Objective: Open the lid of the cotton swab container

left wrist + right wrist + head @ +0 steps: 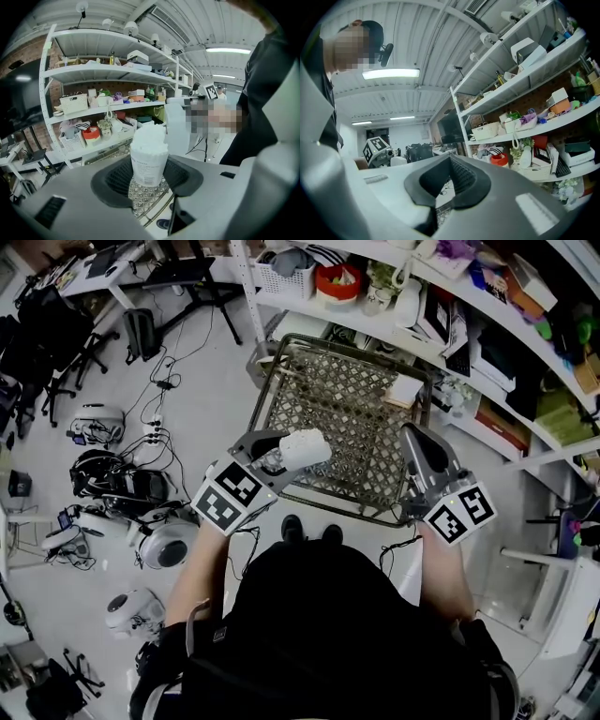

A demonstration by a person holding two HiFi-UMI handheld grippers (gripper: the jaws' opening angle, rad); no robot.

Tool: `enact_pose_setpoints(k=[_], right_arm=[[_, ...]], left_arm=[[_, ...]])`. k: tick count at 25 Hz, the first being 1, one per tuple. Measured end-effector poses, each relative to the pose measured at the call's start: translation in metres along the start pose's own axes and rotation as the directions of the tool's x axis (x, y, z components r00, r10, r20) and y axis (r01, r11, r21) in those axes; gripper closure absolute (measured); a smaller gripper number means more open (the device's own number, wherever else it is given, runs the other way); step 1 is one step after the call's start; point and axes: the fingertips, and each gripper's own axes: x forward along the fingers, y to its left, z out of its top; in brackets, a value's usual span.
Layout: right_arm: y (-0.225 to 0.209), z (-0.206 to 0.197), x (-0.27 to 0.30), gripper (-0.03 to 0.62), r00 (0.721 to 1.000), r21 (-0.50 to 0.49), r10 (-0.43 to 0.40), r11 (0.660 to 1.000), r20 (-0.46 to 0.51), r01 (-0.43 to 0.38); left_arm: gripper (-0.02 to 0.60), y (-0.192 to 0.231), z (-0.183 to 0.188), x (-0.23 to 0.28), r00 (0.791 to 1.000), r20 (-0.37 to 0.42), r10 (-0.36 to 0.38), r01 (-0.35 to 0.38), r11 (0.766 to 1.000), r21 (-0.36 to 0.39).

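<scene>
The cotton swab container (298, 448) is a small cup with a printed label, packed with white swabs. My left gripper (272, 460) is shut on it and holds it tilted above the metal mesh cart (347, 399). In the left gripper view the container (149, 164) stands between the two dark pads of the left gripper (149, 177), its white top showing. I cannot tell whether a clear lid covers the swabs. My right gripper (415, 442) hangs over the cart's right side, apart from the container. In the right gripper view the right gripper (449, 183) has its pads together with nothing between them.
White shelves (487, 324) crowded with baskets, boxes and bottles run along the far and right sides. Cables, chairs and robot parts (112, 484) lie on the floor at the left. The person's shoes (309, 531) stand at the cart's near edge.
</scene>
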Motion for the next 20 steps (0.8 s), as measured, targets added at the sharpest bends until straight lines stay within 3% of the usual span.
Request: enact_pose_setpoints(k=[20], right_arm=[[0.009,-0.009,0.005,0.586,1.0,0.006,0.014,1.0,-0.011,-0.014]], left_arm=[[0.385,0.005,-0.019,-0.008,1.0,0.001,0.03,-0.03,0.999,-0.034]])
